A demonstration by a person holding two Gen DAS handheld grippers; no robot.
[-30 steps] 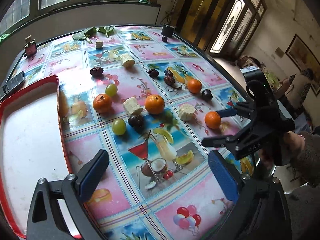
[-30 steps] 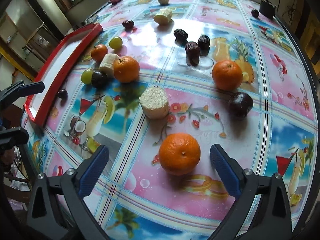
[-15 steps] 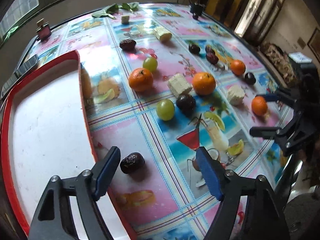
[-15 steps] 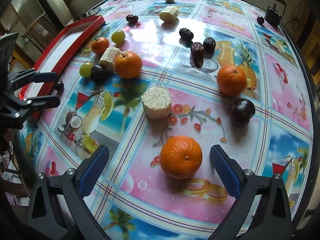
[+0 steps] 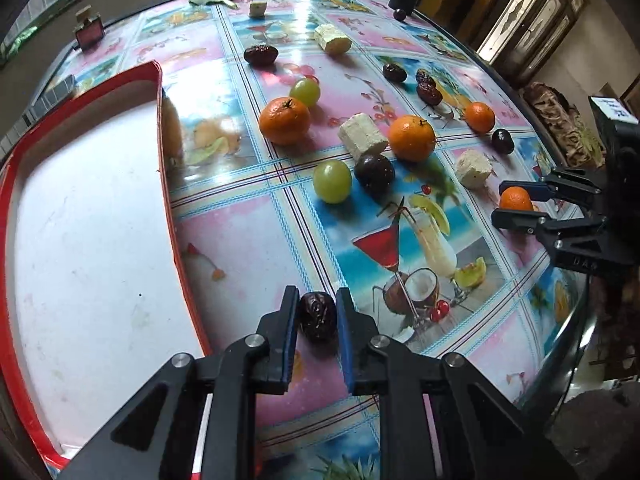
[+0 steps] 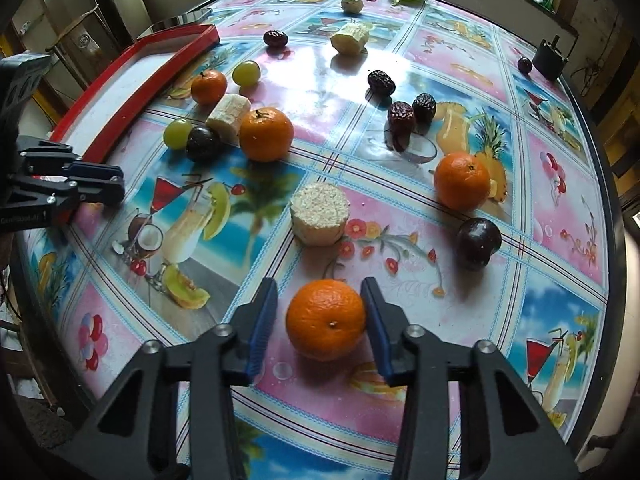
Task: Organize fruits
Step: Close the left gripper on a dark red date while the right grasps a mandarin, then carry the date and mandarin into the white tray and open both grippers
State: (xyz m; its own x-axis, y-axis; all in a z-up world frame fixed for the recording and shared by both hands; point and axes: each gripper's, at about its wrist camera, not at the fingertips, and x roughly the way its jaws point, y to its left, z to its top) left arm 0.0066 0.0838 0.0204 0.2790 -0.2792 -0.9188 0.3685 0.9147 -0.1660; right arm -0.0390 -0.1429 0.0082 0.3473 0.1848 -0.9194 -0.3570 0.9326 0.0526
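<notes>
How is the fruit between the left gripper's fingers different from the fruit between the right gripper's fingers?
The date in the left gripper is dark, wrinkled and small; the tangerine in the right gripper is orange, round and bigger. The date is already clamped; the tangerine's jaws are closing, a gap showing. Both rest on the table.

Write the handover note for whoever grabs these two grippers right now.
Left gripper: shut on a dark wrinkled date, still on the fruit-print tablecloth, just right of the red-rimmed white tray.
Right gripper: jaws closing around the nearest orange mandarin; a gap still shows on the left side.
Done: nothing lies in the tray as far as it shows.
Left: tray both fruits, then the other three mandarins, two green grapes, dark plums, remaining dates and pale cut chunks scattered over the cloth.
</notes>
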